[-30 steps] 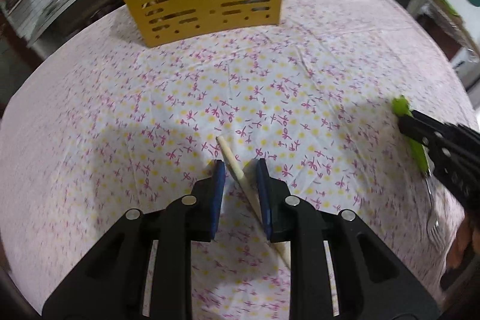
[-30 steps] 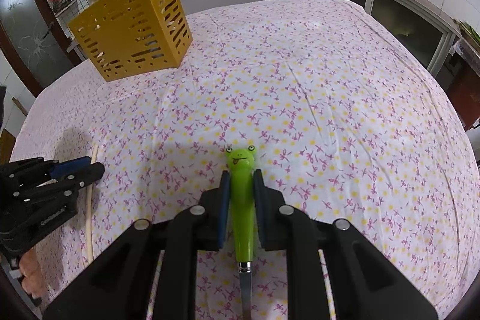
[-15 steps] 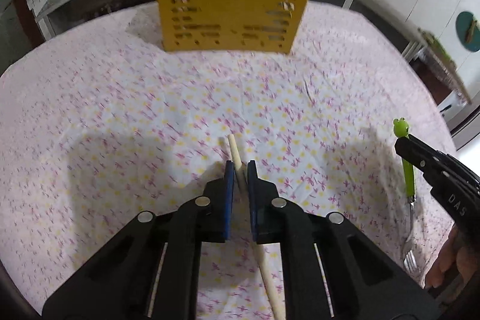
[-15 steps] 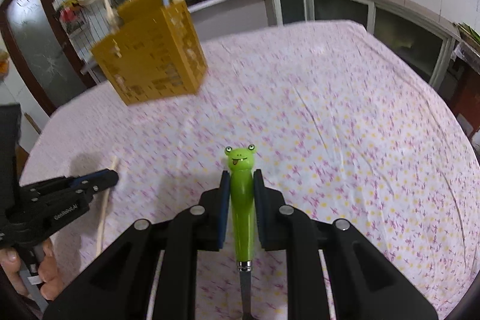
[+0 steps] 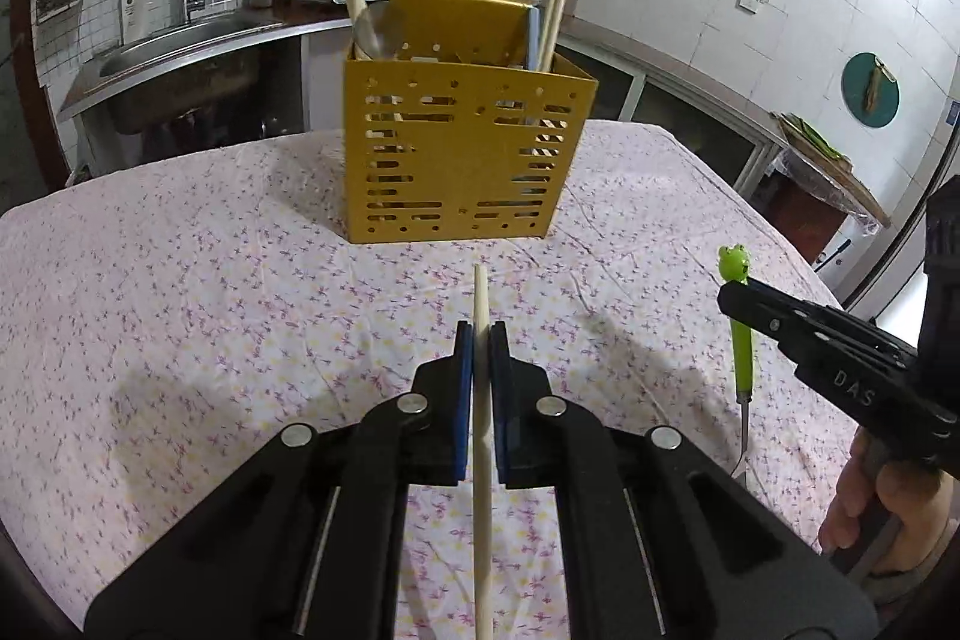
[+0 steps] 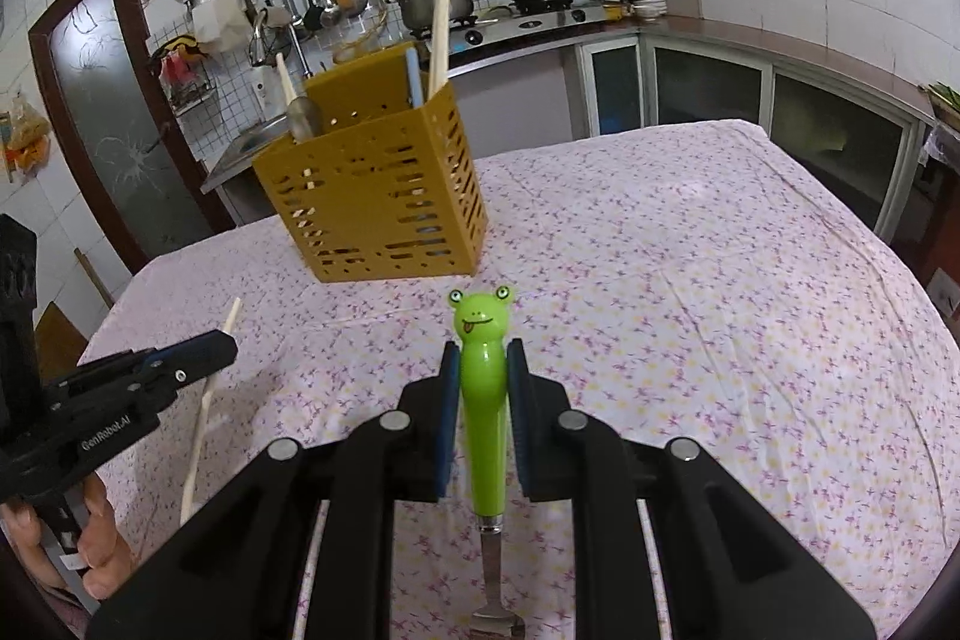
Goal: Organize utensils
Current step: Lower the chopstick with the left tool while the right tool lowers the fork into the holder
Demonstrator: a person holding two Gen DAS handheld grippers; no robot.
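Two grips | left hand-held gripper point(image 5: 480, 334) pinches pale wooden chopstick point(image 5: 480, 292) | right hand-held gripper point(image 6: 483, 358) pinches green frog-headed fork point(image 6: 483, 340)

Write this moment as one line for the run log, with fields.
left claw: shut on chopstick | right claw: shut on frog fork | yellow holder: upright on table, utensils inside
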